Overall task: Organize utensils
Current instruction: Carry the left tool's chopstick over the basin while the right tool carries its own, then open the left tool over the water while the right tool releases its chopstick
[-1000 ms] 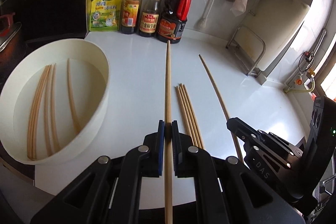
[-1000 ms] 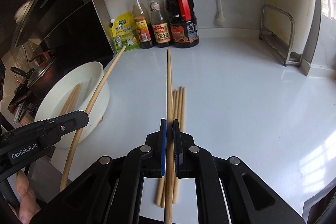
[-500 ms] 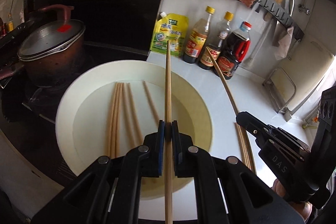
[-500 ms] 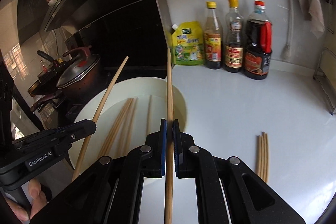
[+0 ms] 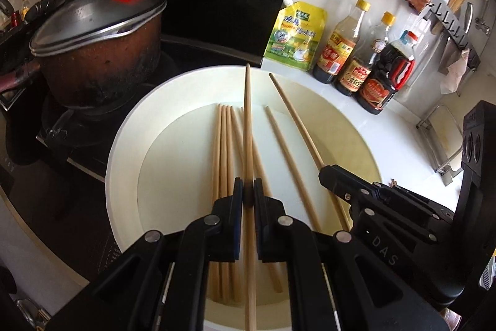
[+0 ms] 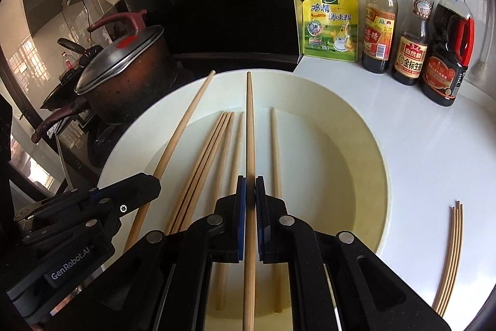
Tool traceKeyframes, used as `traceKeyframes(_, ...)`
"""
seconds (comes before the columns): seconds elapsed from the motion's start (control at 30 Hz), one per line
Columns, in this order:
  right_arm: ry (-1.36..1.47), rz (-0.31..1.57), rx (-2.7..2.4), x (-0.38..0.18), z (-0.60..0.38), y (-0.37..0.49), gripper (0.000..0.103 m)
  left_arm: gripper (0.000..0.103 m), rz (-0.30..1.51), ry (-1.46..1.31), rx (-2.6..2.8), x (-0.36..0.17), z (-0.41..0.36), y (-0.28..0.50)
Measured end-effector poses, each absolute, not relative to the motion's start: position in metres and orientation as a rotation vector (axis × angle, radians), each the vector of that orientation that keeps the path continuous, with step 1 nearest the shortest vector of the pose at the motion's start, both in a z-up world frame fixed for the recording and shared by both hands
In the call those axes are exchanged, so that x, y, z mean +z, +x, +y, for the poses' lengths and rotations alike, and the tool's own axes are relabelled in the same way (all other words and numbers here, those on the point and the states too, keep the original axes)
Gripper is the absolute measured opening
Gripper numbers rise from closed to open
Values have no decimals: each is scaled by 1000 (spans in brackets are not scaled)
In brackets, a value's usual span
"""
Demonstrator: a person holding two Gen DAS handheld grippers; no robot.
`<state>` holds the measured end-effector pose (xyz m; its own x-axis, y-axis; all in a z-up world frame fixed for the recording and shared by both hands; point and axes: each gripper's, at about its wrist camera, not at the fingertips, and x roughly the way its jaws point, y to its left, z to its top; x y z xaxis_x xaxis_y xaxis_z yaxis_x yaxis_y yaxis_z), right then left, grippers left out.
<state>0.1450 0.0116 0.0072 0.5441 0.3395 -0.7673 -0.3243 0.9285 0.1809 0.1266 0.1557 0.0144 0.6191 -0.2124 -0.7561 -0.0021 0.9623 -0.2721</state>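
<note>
Two long wooden chopsticks held above the round white basin (image 5: 124, 151), each clamped in its own claw. Left claw (image 5: 248, 197) pinched tight on the left-held chopstick (image 5: 247, 120), which points straight ahead over the basin toward its far rim. Right claw (image 6: 250, 194) likewise squeezed together on the right-held chopstick (image 6: 250, 126), tip also near the far rim. Seen from the left wrist, right claw (image 5: 347, 185) just to the right with its stick (image 5: 297, 120) slanting across the basin; seen from the right wrist, left claw (image 6: 136, 191) lower left with its stick (image 6: 183, 126) angled up over the basin's left edge.

Inside the basin, loose chopsticks (image 6: 204, 157) lying flat on the bottom: a tight bundle of three, plus two single ones apart from it. On the white desk (image 6: 427, 151), right of the basin, four more chopsticks (image 6: 451, 256) side by side.

Beyond the basin, against the wall: yellow seasoning pouch (image 6: 333, 24), then three sauce bottles (image 6: 412, 30) in a row. Left of the basin, on the dark stove, a lidded pot (image 5: 96, 51) with red handle.
</note>
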Motion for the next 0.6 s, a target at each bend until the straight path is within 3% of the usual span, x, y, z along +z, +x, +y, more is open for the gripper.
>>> traceKeyframes(0.13, 6, 942, 387, -3, 16, 147, 6, 9, 929, -279, -109, 3, 161, 132)
traceKeyframes(0.27, 2, 934, 380, -2, 15, 144, 7, 36, 915, -294, -106, 2, 166, 128)
traceKeyframes(0.33, -7, 924, 374, -1, 15, 140, 7, 42, 901, -297, -98, 4, 168, 124)
traceKeyframes(0.6, 20, 897, 371, 10, 3, 123, 7, 50, 891, -311, -80, 9, 168, 111)
